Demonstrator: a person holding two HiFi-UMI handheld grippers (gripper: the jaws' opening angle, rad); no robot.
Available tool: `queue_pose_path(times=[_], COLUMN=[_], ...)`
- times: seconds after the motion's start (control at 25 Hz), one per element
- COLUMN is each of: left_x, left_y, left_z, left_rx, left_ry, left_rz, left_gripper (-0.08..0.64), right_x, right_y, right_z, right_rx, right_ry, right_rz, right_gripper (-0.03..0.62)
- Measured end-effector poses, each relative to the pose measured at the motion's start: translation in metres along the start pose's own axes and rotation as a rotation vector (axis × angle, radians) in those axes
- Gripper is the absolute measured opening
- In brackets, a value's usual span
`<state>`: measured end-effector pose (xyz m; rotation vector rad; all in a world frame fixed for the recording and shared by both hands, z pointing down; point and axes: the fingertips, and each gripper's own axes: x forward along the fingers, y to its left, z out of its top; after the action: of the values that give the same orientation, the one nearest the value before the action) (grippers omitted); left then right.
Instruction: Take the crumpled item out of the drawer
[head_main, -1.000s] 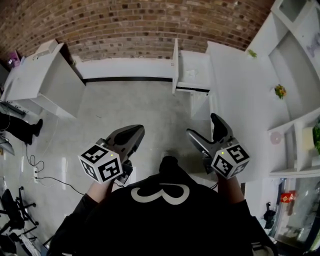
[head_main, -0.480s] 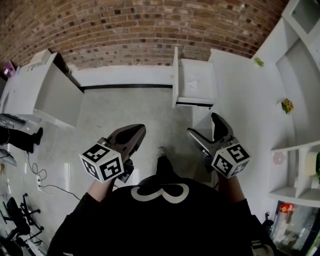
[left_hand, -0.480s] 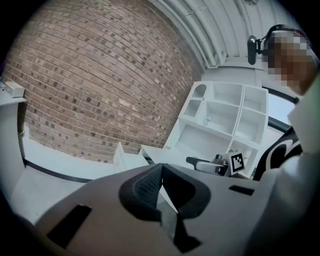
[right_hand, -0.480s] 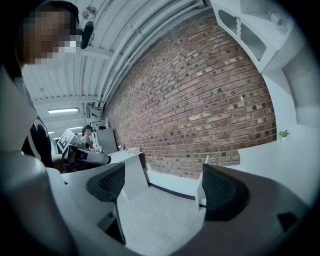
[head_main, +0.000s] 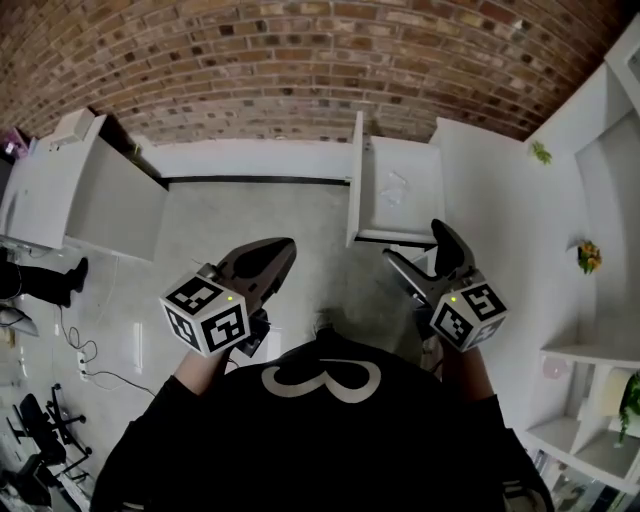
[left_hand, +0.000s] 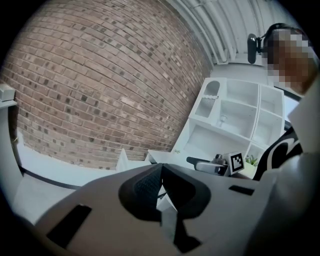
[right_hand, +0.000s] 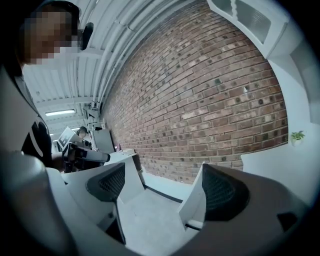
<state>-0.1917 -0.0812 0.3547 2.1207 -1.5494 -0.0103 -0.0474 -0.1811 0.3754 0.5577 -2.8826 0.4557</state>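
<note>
Crumpled item (head_main: 396, 188) lies inside open drawer (head_main: 354, 190), pale against white bottom, shape hard to make out. Drawer stands pulled out beside white counter (head_main: 490, 210), below brick wall (head_main: 300, 60). Right gripper (head_main: 415, 243) near drawer's near end, jaws spread wide, nothing between them. Left gripper (head_main: 278, 248) well apart to left over grey floor (head_main: 250, 210), jaws pressed together, empty. Person in black top (head_main: 320, 440) holds both.

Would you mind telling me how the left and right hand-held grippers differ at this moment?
The left grey hand-held gripper has its jaws together; the right grey hand-held gripper has them wide apart. The left is over grey floor, the right near the open white drawer. Both are empty.
</note>
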Motion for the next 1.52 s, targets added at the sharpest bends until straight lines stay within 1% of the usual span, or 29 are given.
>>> queue_pose_path(times=[0.16, 0.4, 0.72, 0.92, 1.16, 1.36, 1.52], left_x=[0.024, 0.053, 0.078, 0.091, 0.118, 0.15, 0.175], left_y=[0.015, 0.021, 0.027, 0.038, 0.065, 0.092, 0.114], left_z=[0.017, 0.027, 0.026, 0.029, 0.043, 0.053, 0.055], left_rx=[0.015, 0.029, 0.024, 0.024, 0.026, 0.027, 0.033], left_ry=[0.024, 0.041, 0.063, 0.077, 0.105, 0.147, 0.194], left_rz=[0.006, -0.02, -0.072, -0.1, -0.128, -0.146, -0.164], left_gripper=[0.003, 0.003, 0.003, 0.003, 0.003, 0.003, 0.003], right_x=[0.021, 0.037, 0.045, 0.061, 0.094, 0.125, 0.153], right_y=[-0.025, -0.047, -0.065, -0.078, -0.114, -0.151, -0.183], right_z=[0.008, 0.011, -0.007, -0.021, -0.028, -0.054, -0.088], right_rx=[0.015, 0.025, 0.054, 0.124, 0.149, 0.178, 0.193], right_ry=[-0.01, -0.008, 0.035, 0.065, 0.103, 0.164, 0.24], right_rz=[0.005, -0.006, -0.056, -0.07, -0.132, -0.196, -0.255], right_gripper=[0.466, 0.463, 0.457, 0.453, 0.449, 0.446, 0.445])
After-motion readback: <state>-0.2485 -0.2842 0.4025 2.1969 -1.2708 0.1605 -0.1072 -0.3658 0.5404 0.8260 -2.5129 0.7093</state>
